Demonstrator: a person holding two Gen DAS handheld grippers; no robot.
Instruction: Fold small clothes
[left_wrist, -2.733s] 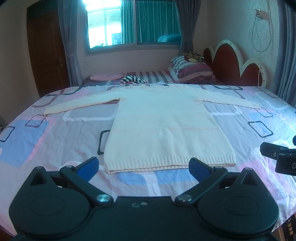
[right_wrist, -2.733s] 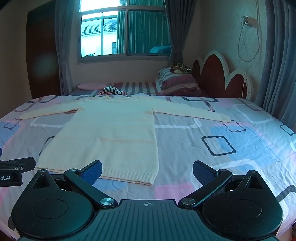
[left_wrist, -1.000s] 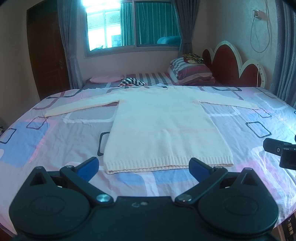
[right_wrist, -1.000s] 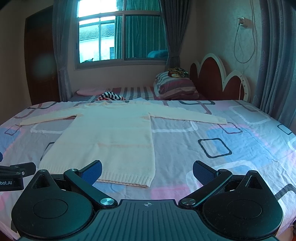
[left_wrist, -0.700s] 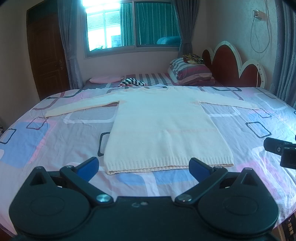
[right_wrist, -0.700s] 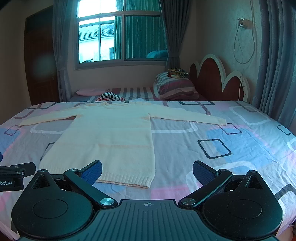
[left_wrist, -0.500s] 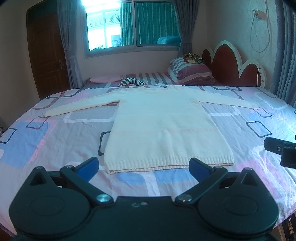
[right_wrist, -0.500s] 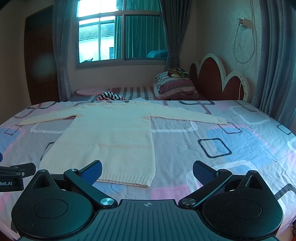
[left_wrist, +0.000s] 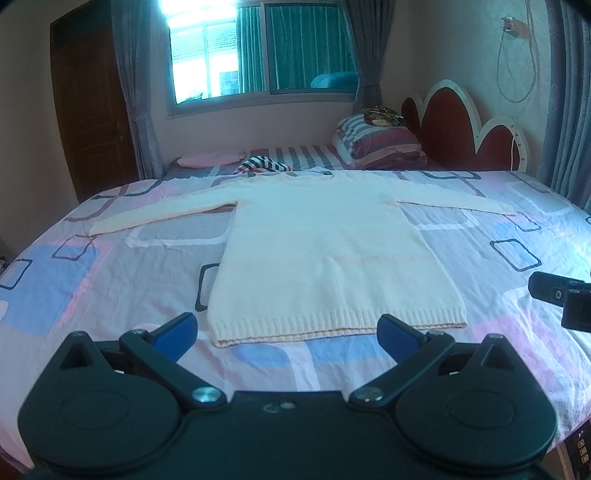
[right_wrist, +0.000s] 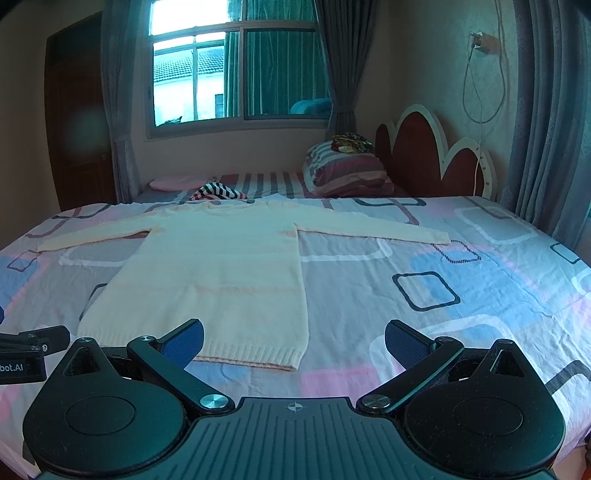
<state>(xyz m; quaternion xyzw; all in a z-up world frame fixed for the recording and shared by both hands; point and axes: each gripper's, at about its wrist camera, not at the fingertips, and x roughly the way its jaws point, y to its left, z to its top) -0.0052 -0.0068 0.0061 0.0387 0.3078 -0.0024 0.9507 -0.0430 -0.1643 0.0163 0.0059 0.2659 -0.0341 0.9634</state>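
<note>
Flat on the bed (left_wrist: 517, 236), a cream knit sweater (left_wrist: 325, 254) lies face up with both sleeves stretched straight out to 9 and 3 o'clock and its ribbed hem nearest the cameras. Both grippers hover just short of that hem without touching it. In the left wrist view, the left gripper (left_wrist: 286, 328) has its jaws spread wide, the blue pads bracketing nearly the whole hem, and the right gripper's tip shows at 3 o'clock. From the right wrist view, the right gripper (right_wrist: 293, 341) also has its jaws spread, its 9 o'clock pad overlapping the hem and the sweater's right hem corner lying between the pads. Beyond the collar at 12 o'clock sit a striped garment (right_wrist: 218, 192), a pink pillow (left_wrist: 208, 159) and a folded striped blanket (left_wrist: 380, 146) near the red headboard (right_wrist: 428, 158).
</note>
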